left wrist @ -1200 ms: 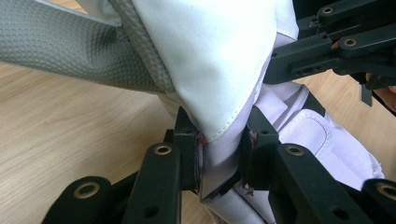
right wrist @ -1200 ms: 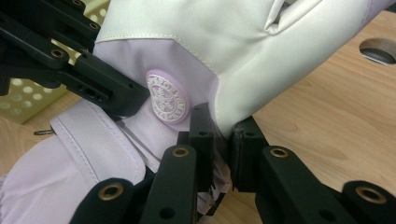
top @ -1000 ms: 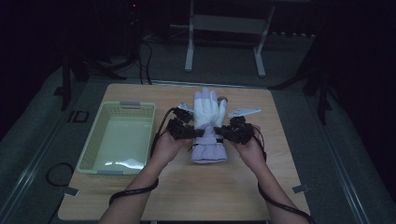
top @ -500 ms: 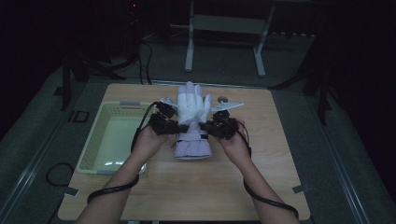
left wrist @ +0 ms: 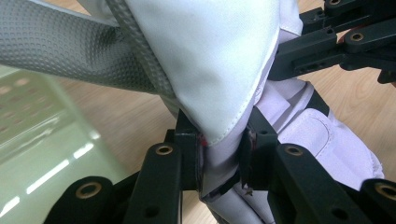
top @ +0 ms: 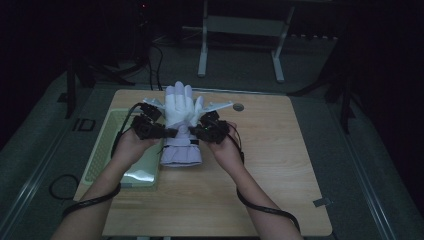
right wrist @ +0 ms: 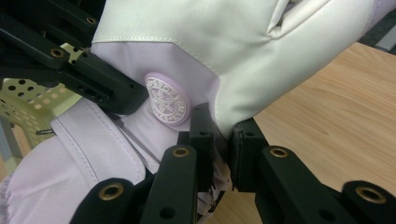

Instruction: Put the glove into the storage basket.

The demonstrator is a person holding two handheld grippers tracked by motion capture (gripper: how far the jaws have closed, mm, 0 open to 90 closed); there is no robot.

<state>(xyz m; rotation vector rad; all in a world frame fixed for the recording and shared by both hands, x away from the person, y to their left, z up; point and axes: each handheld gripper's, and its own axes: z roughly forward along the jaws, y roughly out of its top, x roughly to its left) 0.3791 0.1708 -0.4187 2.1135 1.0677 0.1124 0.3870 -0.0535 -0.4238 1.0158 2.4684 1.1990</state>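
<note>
Both the left gripper [top: 172, 132] and right gripper [top: 196, 133] pinch only thin edges of the glove [top: 181, 125], so its weight may pull the fabric out of the jaws

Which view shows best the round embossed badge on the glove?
The right gripper view: the round badge sits close and sharp on the glove's lilac panel, just above the right tool. The high view shows the whole glove too small to make it out. The left gripper view shows white fabric and the strap.
</note>
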